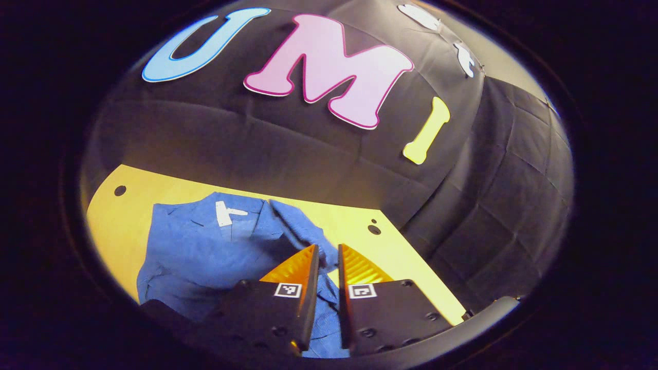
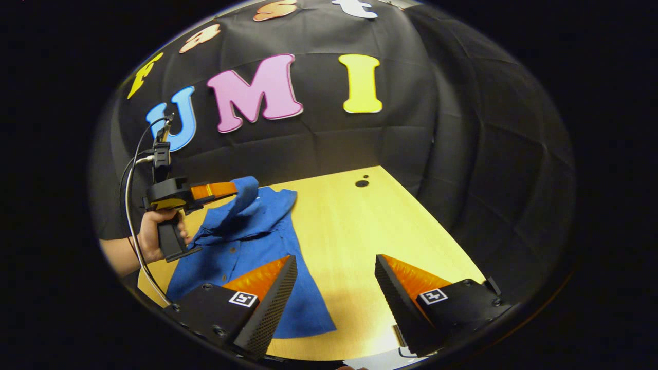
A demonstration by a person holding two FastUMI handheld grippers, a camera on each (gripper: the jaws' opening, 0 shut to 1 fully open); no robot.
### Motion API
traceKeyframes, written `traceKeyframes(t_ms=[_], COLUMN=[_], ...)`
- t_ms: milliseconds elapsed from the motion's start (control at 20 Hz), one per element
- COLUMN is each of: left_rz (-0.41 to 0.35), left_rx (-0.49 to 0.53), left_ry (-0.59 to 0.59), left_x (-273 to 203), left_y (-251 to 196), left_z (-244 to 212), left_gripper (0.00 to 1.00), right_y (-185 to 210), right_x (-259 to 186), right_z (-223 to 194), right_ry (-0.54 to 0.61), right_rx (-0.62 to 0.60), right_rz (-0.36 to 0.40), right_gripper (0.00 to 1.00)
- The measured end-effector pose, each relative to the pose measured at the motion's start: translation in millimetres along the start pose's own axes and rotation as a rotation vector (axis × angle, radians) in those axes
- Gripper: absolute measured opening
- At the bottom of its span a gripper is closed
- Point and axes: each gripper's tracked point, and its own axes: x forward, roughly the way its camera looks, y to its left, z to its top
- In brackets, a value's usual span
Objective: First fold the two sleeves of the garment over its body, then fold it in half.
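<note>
- Our left claw (image 1: 327, 257) is nearly closed, pinching a sleeve (image 2: 241, 198) of the blue garment (image 1: 205, 252) and lifting it above the body.
- Our right claw (image 2: 336, 280) hangs open over the garment's hem, holding nothing.
- The cloth looks light and limp; we judge cuffs and hem corners the best holds.
- Beyond the claws, bare yellow worktop (image 2: 360, 226) leaves room.

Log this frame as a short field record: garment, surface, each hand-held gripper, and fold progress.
garment: blue shirt, lying on the table, one sleeve lifted
surface: yellow table
left hand-held gripper: shut on the sleeve, raised above the shirt body, held by a hand
right hand-held gripper: open, holding nothing, beside the shirt's hem
progress: sleeve fold under way; half fold not yet done
</note>
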Motion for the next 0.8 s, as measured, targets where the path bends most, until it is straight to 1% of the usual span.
traceKeyframes(t_ms=[50,100,200,300,400,500,550,700,750,800], left_rz=[-0.002,0.008,0.03,0.059,0.129,0.215,0.264,0.374,0.404,0.44], left_rx=[-0.009,-0.016,-0.023,-0.005,0.05,0.115,0.131,0.134,0.118,0.095], left_ry=[-0.003,0.0,0.008,0.021,0.038,0.075,0.098,0.235,0.298,0.353], left_x=[3.2,10.6,4.1,-25.7,-70.5,-124.6,-151.0,-225.2,-247.0,-264.6], left_y=[-9.1,-8.6,-2.0,18.1,51.8,88.1,105.9,150.9,165.8,178.8], left_z=[0.9,-2.6,-6.4,-21.9,-38.2,-61.9,-76.3,-137.8,-163.0,-185.4], left_gripper=[0.56,0.89,0.85,0.85,0.85,0.85,0.85,0.85,0.85,0.85], right_y=[-5.7,-7.0,-4.5,6.7,28.1,42.4,48.4,64.8,65.0,58.1], right_x=[0.6,-0.3,3.9,12.0,15.2,22.5,24.5,29.8,33.5,35.4], right_z=[-3.6,-7.9,-17.5,-31.0,-43.8,-63.2,-75.3,-118.7,-129.8,-140.2], right_ry=[0.008,0.017,0.047,0.081,0.111,0.153,0.181,0.307,0.337,0.365], right_rx=[0.01,0.015,0.014,0.008,0.01,-0.01,-0.019,-0.008,-0.013,-0.031], right_rz=[-0.006,-0.01,-0.004,0.016,0.057,0.073,0.079,0.114,0.107,0.082], right_gripper=[0.97,0.97,0.97,0.98,0.98,0.98,0.98,0.98,0.99,0.99])
